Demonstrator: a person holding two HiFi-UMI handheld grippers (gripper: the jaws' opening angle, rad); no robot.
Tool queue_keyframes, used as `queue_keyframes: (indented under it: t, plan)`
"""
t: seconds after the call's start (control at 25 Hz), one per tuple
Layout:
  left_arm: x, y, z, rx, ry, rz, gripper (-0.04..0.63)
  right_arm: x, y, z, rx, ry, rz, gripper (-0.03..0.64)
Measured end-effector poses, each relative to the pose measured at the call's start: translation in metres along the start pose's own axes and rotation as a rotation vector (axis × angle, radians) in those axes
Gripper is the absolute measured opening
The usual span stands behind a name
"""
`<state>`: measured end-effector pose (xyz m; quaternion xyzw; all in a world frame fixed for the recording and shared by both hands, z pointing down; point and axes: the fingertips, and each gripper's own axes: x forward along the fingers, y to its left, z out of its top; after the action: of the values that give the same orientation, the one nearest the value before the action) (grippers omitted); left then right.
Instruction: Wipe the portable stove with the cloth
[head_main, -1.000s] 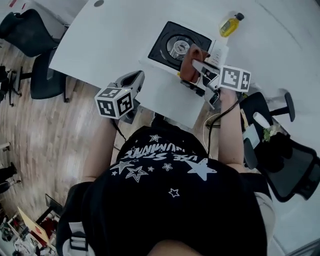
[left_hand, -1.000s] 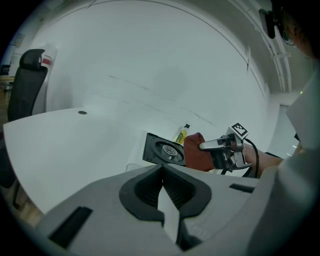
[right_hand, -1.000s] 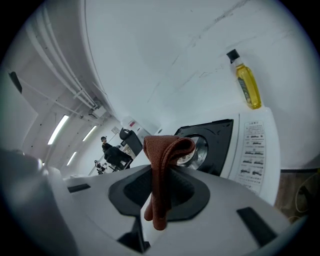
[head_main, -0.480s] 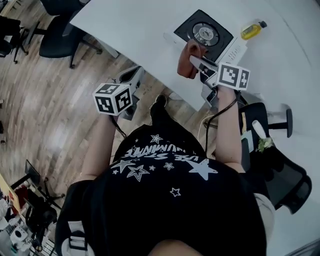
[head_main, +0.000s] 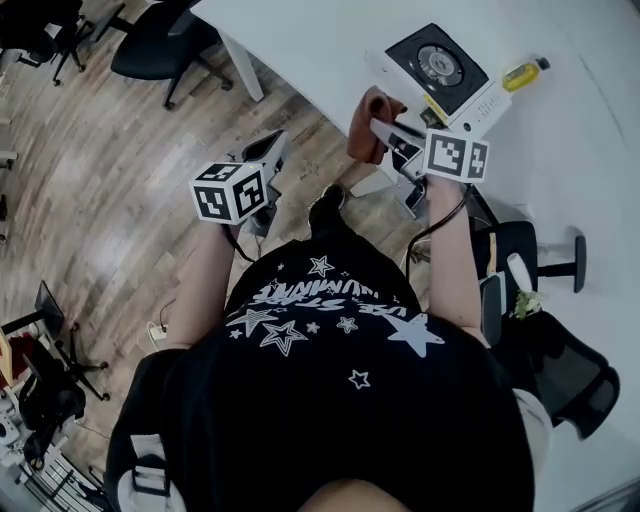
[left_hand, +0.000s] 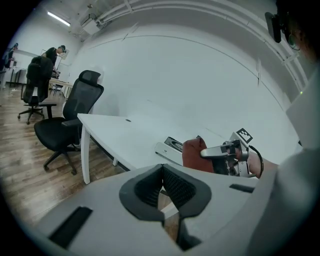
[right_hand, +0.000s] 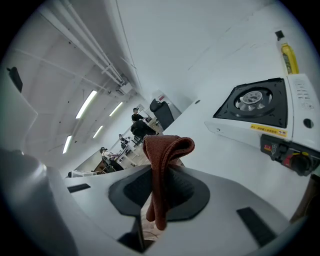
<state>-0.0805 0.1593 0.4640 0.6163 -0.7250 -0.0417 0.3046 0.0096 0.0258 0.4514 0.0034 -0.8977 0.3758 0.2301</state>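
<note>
The head view showed both arms held out over the wooden floor (head_main: 120, 180), short of the white counter (head_main: 320, 40). The right hand-held gripper (head_main: 385, 130) carried the rust-brown cloth (head_main: 362, 140) near the counter's edge, just short of the portable stove (head_main: 440, 65) and not touching it. The left hand-held gripper (head_main: 268, 148) hung apart to the left, over the floor.

Only the right gripper view showed the grip itself. The right hand-held gripper (right_hand: 162, 187) was clamped on the cloth (right_hand: 162, 160), which stood folded above the pads and hung in a strip below them. That view also gave the portable stove (right_hand: 260, 107) in detail: a black top with a round burner, a white body and a control knob (right_hand: 302, 162) on its front.

The left gripper view showed the left hand-held gripper (left_hand: 162, 172) with its jaws together at the tips and nothing between them. Beyond it were the cloth (left_hand: 192, 155) and the right hand-held gripper (left_hand: 220, 150), seen from the side, with the portable stove (left_hand: 172, 146) behind them.

The counter (left_hand: 130, 135) was long and white, in an open office with pale walls and strip lights. A black office chair (left_hand: 75, 110) stood by it, and people (right_hand: 136, 116) were at desks far off.

A small bottle (head_main: 525, 72) of yellow liquid sat on the counter just beside the stove; the right gripper view showed the bottle (right_hand: 289, 57) with a dark cap.
</note>
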Motion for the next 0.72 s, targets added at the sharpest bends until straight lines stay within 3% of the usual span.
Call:
queue_keyframes:
  t: [0.28,0.72]
  plan:
    - [-0.046,-0.006,-0.008,-0.010,-0.052,0.015,0.008,-0.008,0.034,-0.038,-0.037,0.023,0.006,0.067]
    - [-0.078,-0.029,-0.049,-0.056,-0.035,0.014,0.008,-0.040,0.041,-0.085,-0.038,0.072,-0.013,0.067]
